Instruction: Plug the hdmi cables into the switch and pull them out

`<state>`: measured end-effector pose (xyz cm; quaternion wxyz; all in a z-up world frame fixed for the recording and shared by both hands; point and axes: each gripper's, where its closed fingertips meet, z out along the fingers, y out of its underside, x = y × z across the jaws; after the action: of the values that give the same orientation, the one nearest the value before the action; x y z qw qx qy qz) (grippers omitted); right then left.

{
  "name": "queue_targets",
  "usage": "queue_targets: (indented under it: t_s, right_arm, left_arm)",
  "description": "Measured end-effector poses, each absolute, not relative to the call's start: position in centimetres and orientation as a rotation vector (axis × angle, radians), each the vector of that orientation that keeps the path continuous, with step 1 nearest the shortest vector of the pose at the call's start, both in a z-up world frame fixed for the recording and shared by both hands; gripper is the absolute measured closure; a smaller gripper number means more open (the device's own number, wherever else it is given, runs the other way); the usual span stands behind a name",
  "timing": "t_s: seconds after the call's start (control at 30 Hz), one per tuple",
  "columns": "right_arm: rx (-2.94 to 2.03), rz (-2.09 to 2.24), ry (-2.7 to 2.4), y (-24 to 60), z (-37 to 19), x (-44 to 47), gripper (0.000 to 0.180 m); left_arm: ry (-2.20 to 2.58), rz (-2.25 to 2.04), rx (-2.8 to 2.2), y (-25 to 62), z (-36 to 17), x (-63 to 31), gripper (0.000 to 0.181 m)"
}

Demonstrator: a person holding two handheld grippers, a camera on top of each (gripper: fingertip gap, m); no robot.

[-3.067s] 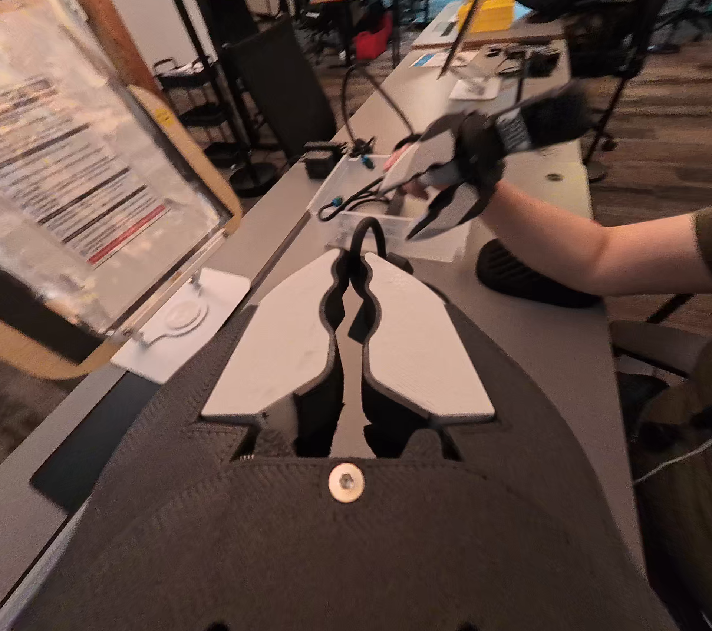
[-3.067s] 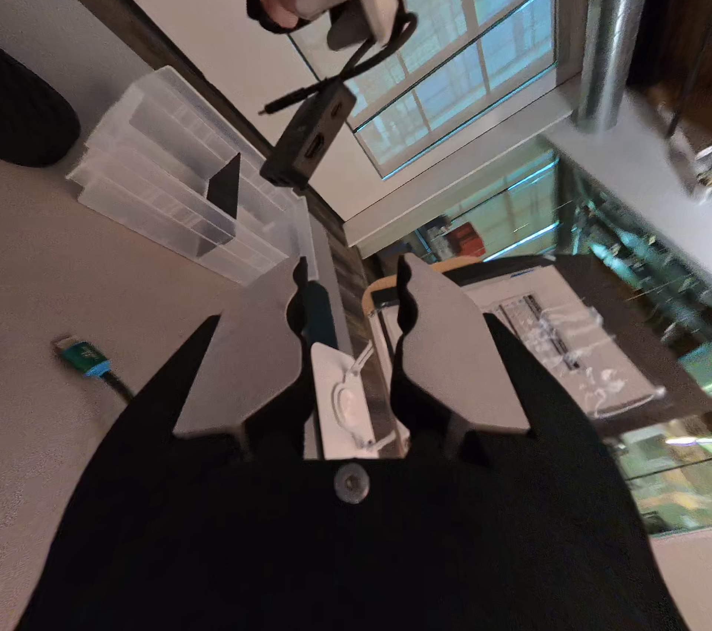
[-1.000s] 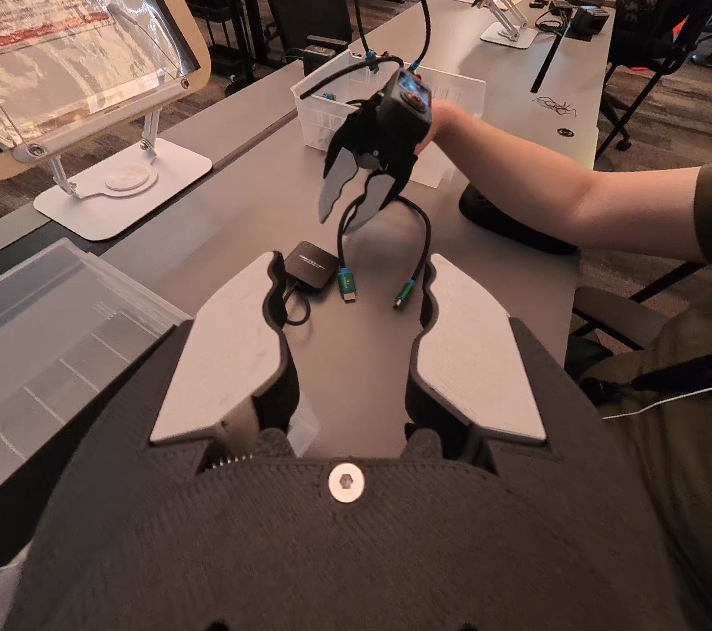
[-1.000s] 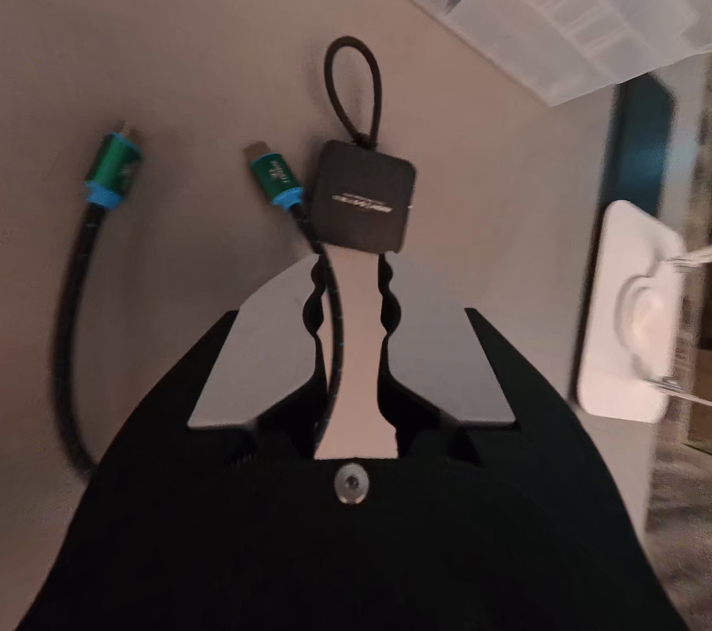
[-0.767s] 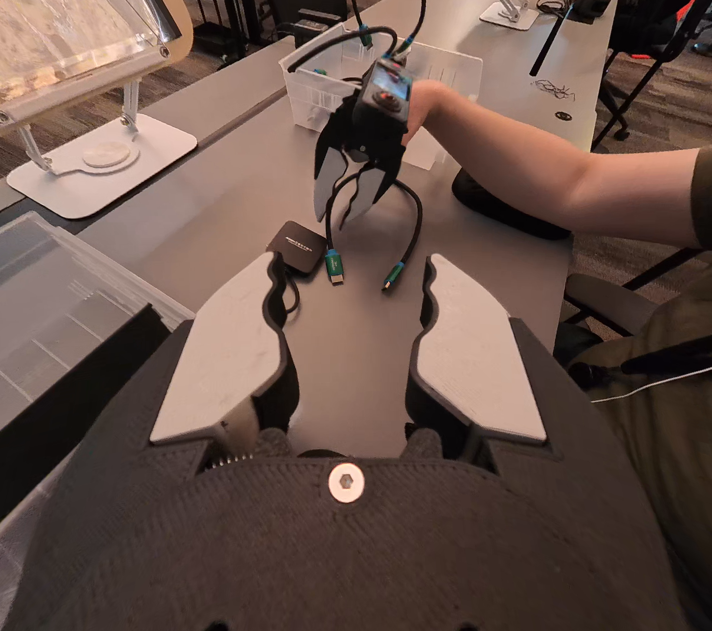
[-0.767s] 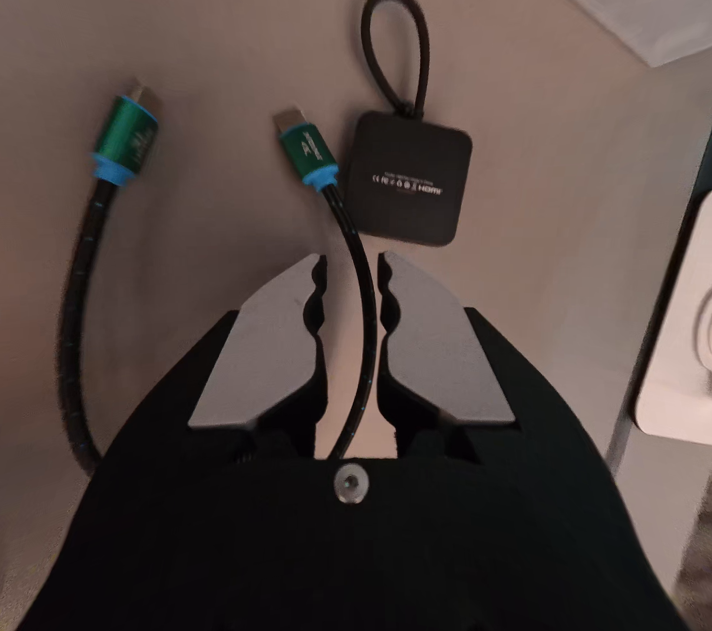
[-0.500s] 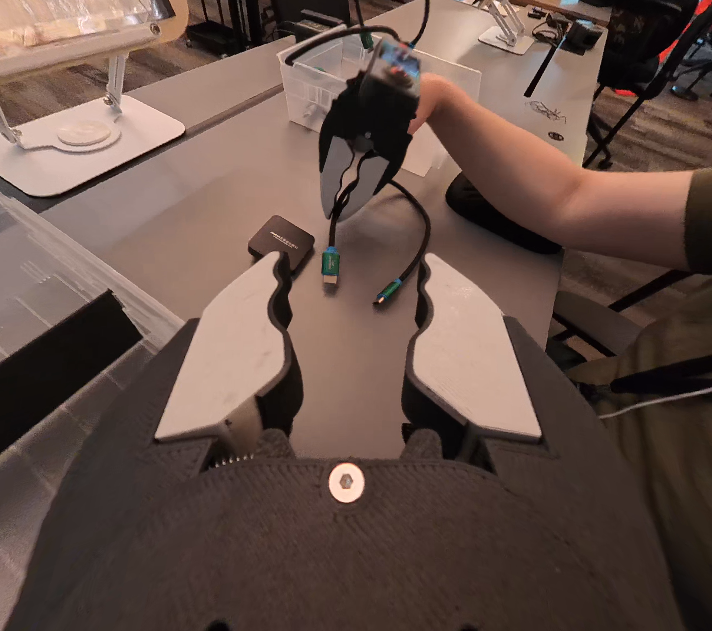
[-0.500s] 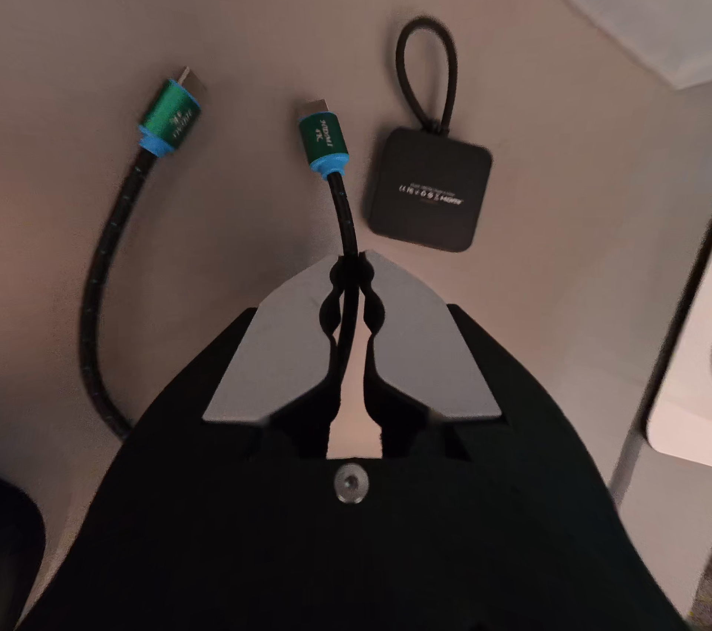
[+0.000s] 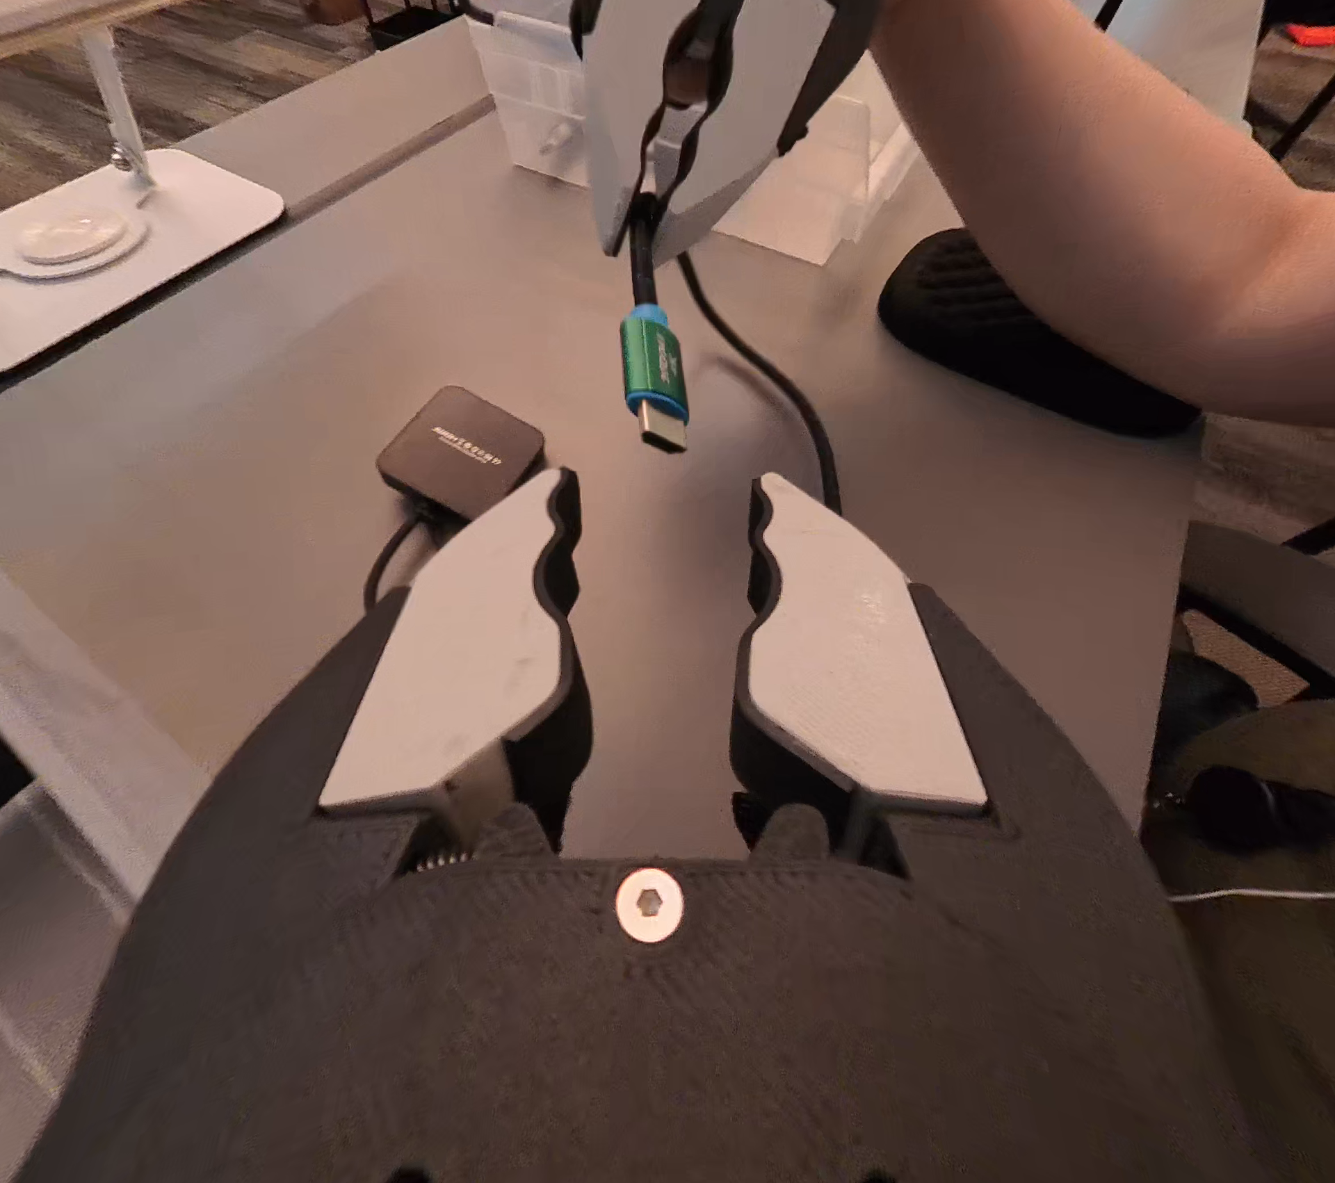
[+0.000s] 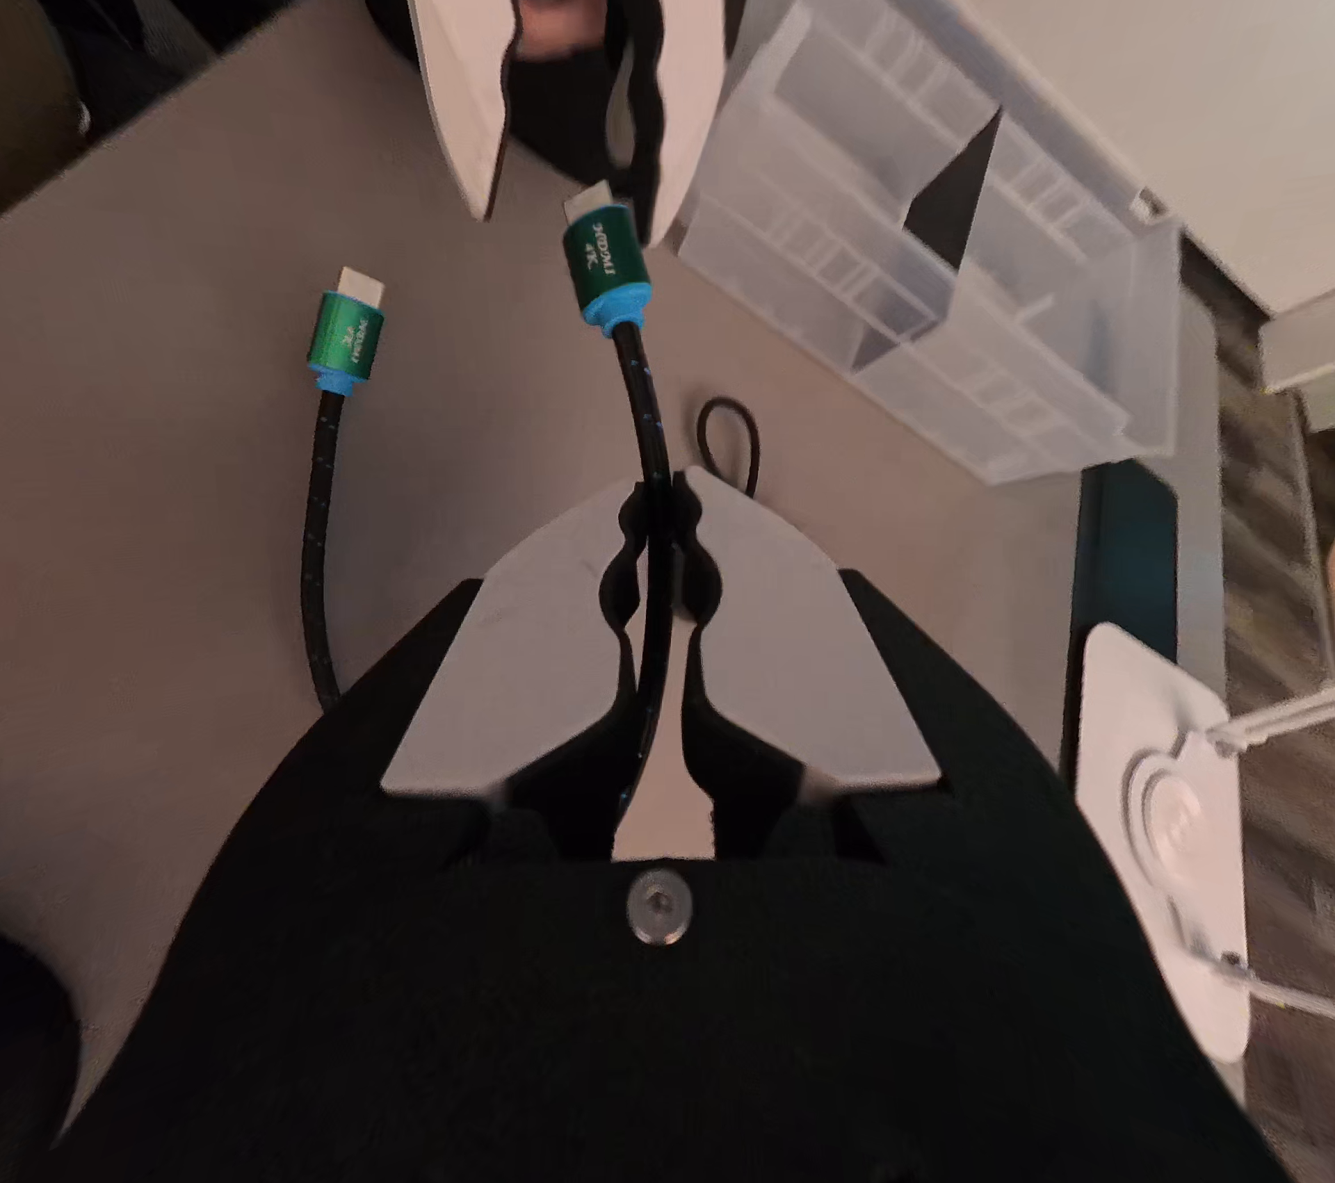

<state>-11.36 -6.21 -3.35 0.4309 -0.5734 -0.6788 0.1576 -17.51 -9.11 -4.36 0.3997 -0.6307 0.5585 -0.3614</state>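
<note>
My right gripper point(image 10: 656, 487) is shut on the black braided cable of an HDMI plug point(image 10: 603, 267) with a green shell and holds it above the grey table. In the left wrist view the right gripper point(image 9: 645, 235) hangs the plug point(image 9: 651, 363) tip-down just ahead of my open, empty left gripper point(image 9: 663, 484). The black square switch point(image 9: 462, 444) lies flat on the table beside my left finger. A second green HDMI plug point(image 10: 348, 334) lies on the table. In the right wrist view the left gripper point(image 10: 571, 213) is open around the held plug's tip, and the switch is hidden except for its cable loop point(image 10: 729, 433).
A clear plastic organiser box point(image 10: 939, 282) lies beside the switch. A white bin point(image 9: 542, 58) stands at the back. A white stand base point(image 9: 108, 224) sits at the left, and a black rounded pad point(image 9: 1011, 347) lies under the person's forearm point(image 9: 1083, 195).
My right gripper has shut on the cable and lifted its plug off the table, towards my left gripper. My left gripper has come closer and stays open.
</note>
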Motion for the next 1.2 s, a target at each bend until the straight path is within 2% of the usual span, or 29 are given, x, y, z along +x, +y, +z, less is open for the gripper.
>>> queue_targets:
  t_s: [0.27, 0.3, 0.33, 0.43, 0.6, 0.67, 0.77, 0.9, 0.97, 1.1, 1.2]
  right_arm:
    - [-1.340, 0.344, -1.692, -6.7, -1.7, -12.3, 0.172]
    - [-1.338, 0.333, -1.699, -6.8, -1.8, -12.4, 0.172]
    - [-1.333, 0.329, -1.702, -6.8, -1.8, -12.5, 0.172]
    - [-1.322, 0.309, -1.716, -6.9, -1.9, -12.7, 0.173]
    - [-1.309, 0.344, -1.702, -7.0, -1.8, -12.9, 0.172]
    - [-1.301, 0.383, -1.611, -6.8, -0.4, -13.3, 0.161]
    - [-1.326, 0.622, -1.474, -8.2, 2.7, -13.9, 0.153]
    - [-1.314, 1.398, -1.377, -13.7, 6.6, -15.6, 0.152]
    - [-1.395, 1.668, -1.339, -14.1, 6.7, -16.7, 0.148]
    - [-1.625, 1.841, -1.305, -13.0, 3.5, -19.5, 0.150]
    - [-1.561, 1.949, -1.158, -11.4, 4.3, -21.2, 0.152]
  left_arm:
    - [1.242, -1.411, -1.644, -11.1, -1.4, -16.4, 0.142]
    - [1.226, -1.424, -1.654, -10.9, -1.3, -16.4, 0.147]
    - [1.218, -1.412, -1.666, -10.6, -1.3, -16.3, 0.157]
    - [1.221, -1.372, -1.673, -10.1, -1.7, -16.2, 0.169]
    - [1.291, -1.181, -1.652, -9.5, -2.3, -16.5, 0.170]
    - [1.317, -1.040, -1.605, -9.1, -1.9, -16.8, 0.170]
    - [1.325, -0.795, -1.519, -8.0, -0.6, -17.7, 0.170]
    - [1.299, -0.622, -1.391, -7.4, 2.0, -19.1, 0.170]
    - [1.275, -0.598, -1.345, -7.5, 3.4, -19.6, 0.170]
    - [1.235, -0.503, -1.270, -7.2, 5.5, -20.8, 0.170]
    - [1.245, -0.468, -1.221, -7.7, 6.3, -21.3, 0.170]
